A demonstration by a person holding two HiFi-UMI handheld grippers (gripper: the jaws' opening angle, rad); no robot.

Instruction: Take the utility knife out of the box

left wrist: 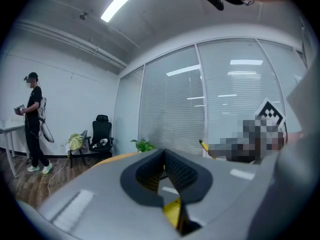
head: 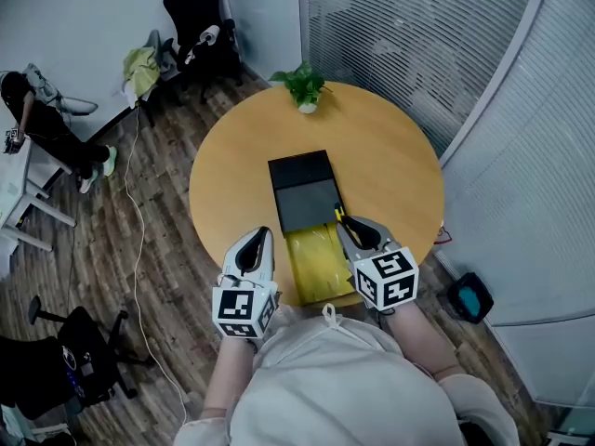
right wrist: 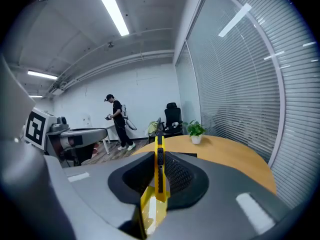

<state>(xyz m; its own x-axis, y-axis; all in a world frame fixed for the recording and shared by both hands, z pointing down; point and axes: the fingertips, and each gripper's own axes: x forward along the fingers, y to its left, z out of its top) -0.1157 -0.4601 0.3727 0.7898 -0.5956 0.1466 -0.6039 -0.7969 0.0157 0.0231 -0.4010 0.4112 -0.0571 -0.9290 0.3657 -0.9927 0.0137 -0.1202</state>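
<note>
Nearest me are both tongs, held side by side over the near edge of the table (head: 390, 156), each with its marker cube toward my chest. The right tongs (head: 342, 221) are clamped on the knife (right wrist: 159, 169). It stands on edge between the two black pads, a yellow body with a black slider, and its front end sticks out past the fingertips. From my head camera that yellow tip shows just at the near right corner of the box (head: 302, 189), so the knife is out of the box and in my right grip.

The left tongs (head: 263, 232) are closed with nothing in them. Their own camera shows the pads meeting at the tips, with only table and a bit of yellow visible in the gap behind.

Between and just past the tongs lies a crumpled yellow bag (head: 316, 263), reaching from the table's near edge up to the box. The box is flat and black and sits near the middle of the round wooden top. Its near part looks greyer than its far part.

At the table's far edge stands a small plant (head: 305, 86) in a white pot. Beyond it, by the wall, is a black chair (head: 200, 17), and off to the left a person (head: 46, 128) stands beside a white desk.
</note>
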